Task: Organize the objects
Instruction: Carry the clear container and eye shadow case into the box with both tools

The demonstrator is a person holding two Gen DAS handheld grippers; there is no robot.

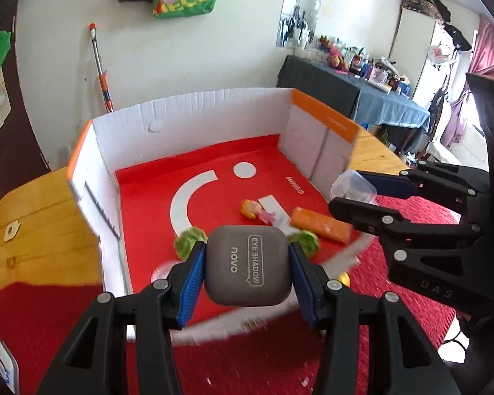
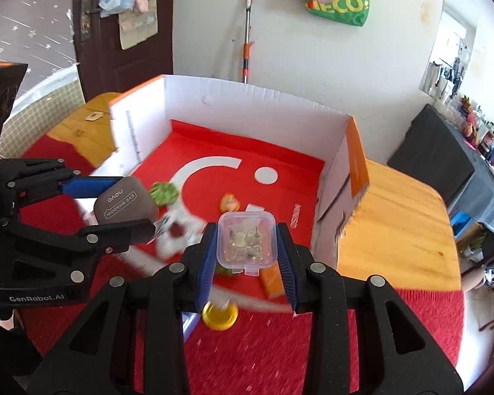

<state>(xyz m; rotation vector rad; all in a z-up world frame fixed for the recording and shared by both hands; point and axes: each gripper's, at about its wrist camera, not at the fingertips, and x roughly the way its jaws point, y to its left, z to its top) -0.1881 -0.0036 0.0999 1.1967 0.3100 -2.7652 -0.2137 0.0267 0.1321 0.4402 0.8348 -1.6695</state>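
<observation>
Eyeshadow case (image 1: 249,265), grey, "novo EYE SHADOW" on lid, is clamped btwn blue pads of L gripper (image 1: 247,273), held above near edge of open cardboard box (image 1: 187,115) w/ red floor. R gripper (image 2: 247,245) is closed on small clear lidded tub (image 2: 247,242) w/ small metallic bits inside, also over box's near edge. Ahead of & below both claws on box floor: green toy (image 2: 163,192), orange block (image 1: 321,225), small doll (image 1: 255,209); yellow cap (image 2: 220,314) sits just under R claw.

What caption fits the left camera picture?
Left hand-held gripper holds eyeshadow case over red-floored box.
</observation>
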